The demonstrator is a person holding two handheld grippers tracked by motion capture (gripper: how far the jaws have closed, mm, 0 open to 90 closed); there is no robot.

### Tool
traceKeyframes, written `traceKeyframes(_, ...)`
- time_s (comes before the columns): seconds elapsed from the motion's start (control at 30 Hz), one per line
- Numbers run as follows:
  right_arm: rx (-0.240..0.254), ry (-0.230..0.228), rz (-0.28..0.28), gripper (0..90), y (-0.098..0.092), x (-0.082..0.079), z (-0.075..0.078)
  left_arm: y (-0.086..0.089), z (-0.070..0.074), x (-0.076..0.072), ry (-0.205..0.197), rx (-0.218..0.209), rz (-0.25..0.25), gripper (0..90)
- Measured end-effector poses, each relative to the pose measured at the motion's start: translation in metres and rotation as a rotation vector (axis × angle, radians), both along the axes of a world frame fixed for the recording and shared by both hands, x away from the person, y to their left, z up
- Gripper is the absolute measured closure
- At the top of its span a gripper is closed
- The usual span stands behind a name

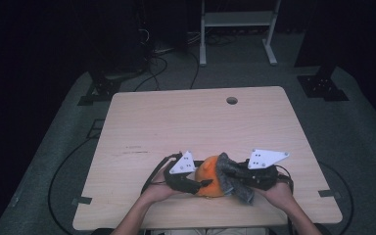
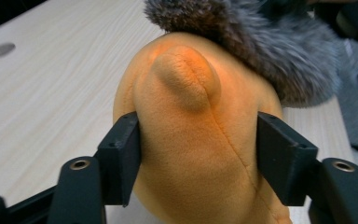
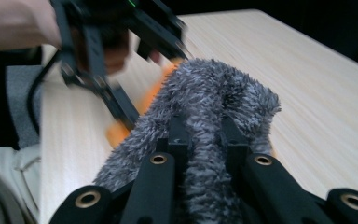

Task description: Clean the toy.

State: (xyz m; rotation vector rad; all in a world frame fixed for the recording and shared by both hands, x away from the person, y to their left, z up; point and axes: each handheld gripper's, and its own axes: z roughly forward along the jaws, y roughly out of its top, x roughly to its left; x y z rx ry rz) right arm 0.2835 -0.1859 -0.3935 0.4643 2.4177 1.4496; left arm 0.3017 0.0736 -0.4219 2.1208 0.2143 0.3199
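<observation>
One table (image 1: 176,122) carries one orange plush (image 1: 208,181) near its front edge, between two grippers. One grey fur piece (image 1: 232,182) drapes over the plush's right side. The left gripper (image 1: 195,186) clamps the plush's sides; the right gripper (image 1: 235,179) is pinched tight on the fur.

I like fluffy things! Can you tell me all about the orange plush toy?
The orange plush toy is soft, rounded fleece with a stitched seam and a small bump. It sits at the table's near edge. The left gripper squeezes its sides between black jaws, and grey fur drapes over its top, pinched by the right gripper.
</observation>
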Motion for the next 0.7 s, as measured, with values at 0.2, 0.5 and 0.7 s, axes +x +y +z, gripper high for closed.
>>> traceKeyframes(0.2,-0.016,0.000,0.008,78.8,0.007,-0.001,0.000,-0.002,0.002,-0.007,-0.063,0.044,-0.022,39.3)
traceKeyframes(0.5,0.008,0.029,-0.037,79.0,-0.014,0.005,-0.005,-0.009,0.001,-0.011,-0.086,0.035,-0.038,39.0)
traceKeyframes(0.7,0.009,-0.001,-0.002,79.0,0.002,-0.002,0.002,-0.009,0.001,-0.015,-0.118,0.072,-0.052,39.1)
